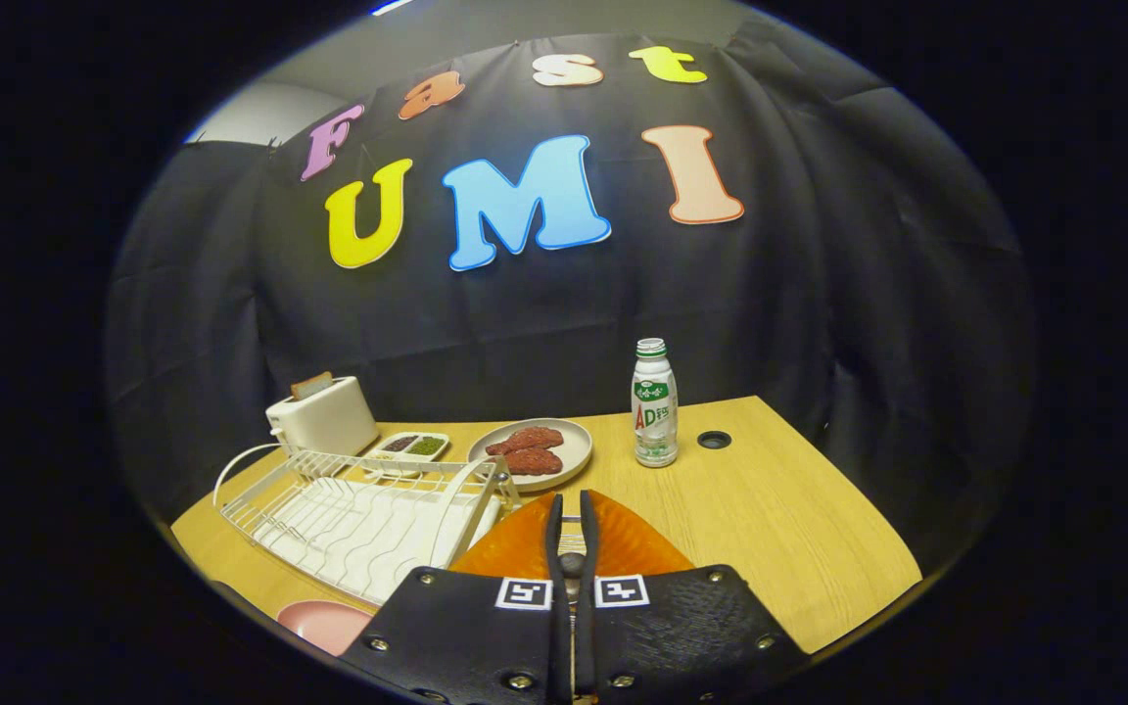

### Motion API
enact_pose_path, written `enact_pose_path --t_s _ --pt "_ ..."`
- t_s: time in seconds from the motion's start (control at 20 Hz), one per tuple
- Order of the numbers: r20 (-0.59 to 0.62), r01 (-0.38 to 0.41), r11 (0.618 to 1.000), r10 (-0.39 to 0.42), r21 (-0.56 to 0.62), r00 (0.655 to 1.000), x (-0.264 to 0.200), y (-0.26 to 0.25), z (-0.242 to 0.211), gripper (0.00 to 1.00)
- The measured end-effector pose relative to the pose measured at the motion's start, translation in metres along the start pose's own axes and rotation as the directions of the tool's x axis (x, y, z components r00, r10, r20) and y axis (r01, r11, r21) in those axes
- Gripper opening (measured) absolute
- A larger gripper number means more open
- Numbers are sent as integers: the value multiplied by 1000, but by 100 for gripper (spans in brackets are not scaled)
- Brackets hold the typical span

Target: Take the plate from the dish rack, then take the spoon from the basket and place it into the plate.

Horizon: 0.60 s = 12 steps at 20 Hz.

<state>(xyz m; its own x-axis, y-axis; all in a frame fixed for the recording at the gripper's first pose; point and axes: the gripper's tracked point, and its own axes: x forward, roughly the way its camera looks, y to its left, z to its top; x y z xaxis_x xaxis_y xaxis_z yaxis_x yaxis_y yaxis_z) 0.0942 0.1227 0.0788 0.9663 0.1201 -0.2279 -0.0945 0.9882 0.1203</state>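
My gripper (572, 524) is shut on an orange ribbed plate (637, 548), its two fingers close together. The plate spreads out to both sides of the fingers, above the wooden table (779, 509). Just left of the fingers stands the white wire dish rack (358, 514) with nothing in its slots. A pink rounded thing (324, 624) lies on the near side of the rack, beside the gripper's body; I cannot tell what it is.
Beyond the rack stand a white toaster (322, 416) and a small tray of seasonings (412, 446). A beige plate with red meat pieces (532, 450) and a plastic bottle (654, 403) sit further back. A cable hole (714, 440) is right of the bottle.
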Motion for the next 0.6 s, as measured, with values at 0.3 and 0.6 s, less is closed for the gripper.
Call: enact_pose_path --t_s 0.3,0.6 --pt "28 -4 999 5 -32 1000 -7 10 38 2" --pt "45 38 998 -36 -44 998 -38 12 80 1"
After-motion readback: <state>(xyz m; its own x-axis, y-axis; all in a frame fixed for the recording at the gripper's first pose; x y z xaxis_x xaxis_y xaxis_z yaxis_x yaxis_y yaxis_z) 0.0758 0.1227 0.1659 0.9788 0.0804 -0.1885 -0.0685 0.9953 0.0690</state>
